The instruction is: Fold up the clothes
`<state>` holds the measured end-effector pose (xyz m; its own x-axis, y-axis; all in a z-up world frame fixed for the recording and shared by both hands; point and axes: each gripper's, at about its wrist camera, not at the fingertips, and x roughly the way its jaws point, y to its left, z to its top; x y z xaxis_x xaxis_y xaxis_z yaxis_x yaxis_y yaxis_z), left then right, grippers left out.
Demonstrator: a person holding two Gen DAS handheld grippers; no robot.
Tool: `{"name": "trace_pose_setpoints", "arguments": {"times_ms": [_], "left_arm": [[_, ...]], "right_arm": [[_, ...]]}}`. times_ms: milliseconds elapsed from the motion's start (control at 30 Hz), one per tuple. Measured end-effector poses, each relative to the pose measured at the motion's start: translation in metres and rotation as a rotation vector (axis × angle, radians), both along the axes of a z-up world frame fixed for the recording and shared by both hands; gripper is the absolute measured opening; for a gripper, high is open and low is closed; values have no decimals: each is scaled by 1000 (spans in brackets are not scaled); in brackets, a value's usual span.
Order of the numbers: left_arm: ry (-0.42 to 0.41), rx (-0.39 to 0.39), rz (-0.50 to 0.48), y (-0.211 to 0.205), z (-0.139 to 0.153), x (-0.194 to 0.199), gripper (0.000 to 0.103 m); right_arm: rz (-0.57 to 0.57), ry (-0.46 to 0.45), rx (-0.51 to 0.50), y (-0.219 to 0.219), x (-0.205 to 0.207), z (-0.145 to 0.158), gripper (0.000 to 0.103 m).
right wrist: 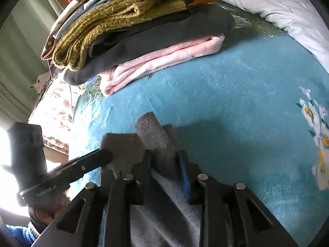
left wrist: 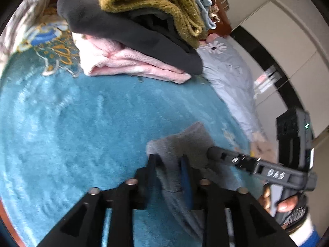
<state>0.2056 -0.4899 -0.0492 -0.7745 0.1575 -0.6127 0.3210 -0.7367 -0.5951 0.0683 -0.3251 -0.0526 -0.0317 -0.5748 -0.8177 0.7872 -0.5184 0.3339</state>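
Mid-fold: left gripper [left wrist: 167,173] and right gripper [right wrist: 165,167] each clamp the grey knit garment [right wrist: 156,142], lifted over the teal blanket [left wrist: 82,119]; next, probably lay it flat, edges aligned.

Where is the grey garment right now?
The grey garment is held up over the teal blanket, pinched in both the right tongs and the left tongs, in front of the folded pile with the pink fleece at its bottom.
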Motion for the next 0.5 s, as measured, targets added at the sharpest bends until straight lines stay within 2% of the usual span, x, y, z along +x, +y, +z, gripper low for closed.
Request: {"name": "trace_pose_setpoints", "arguments": {"times_ms": [67, 133, 300, 367, 400, 433, 467, 500], "left_arm": [[-3, 19, 1, -2, -4, 0, 39], [-6, 57, -2, -6, -9, 1, 40], [7, 189, -19, -18, -21, -1, 40], [16, 215, -23, -20, -22, -2, 38], [16, 226, -28, -21, -23, -3, 36], [18, 239, -33, -21, -24, -5, 23], [24, 260, -35, -21, -25, -6, 17], [33, 278, -37, -21, -25, -7, 16]], "right_arm": [[2, -4, -3, -3, -5, -2, 38], [-1, -21, -7, -6, -10, -6, 40], [19, -181, 6, -18, -25, -30, 45], [8, -211, 0, -19, -28, -35, 46], [0, -219, -1, -20, -30, -35, 39], [-11, -227, 1, -20, -31, -35, 33], [-20, -245, -4, -20, -32, -35, 25], [-24, -239, -1, -21, -31, -32, 20]]}}
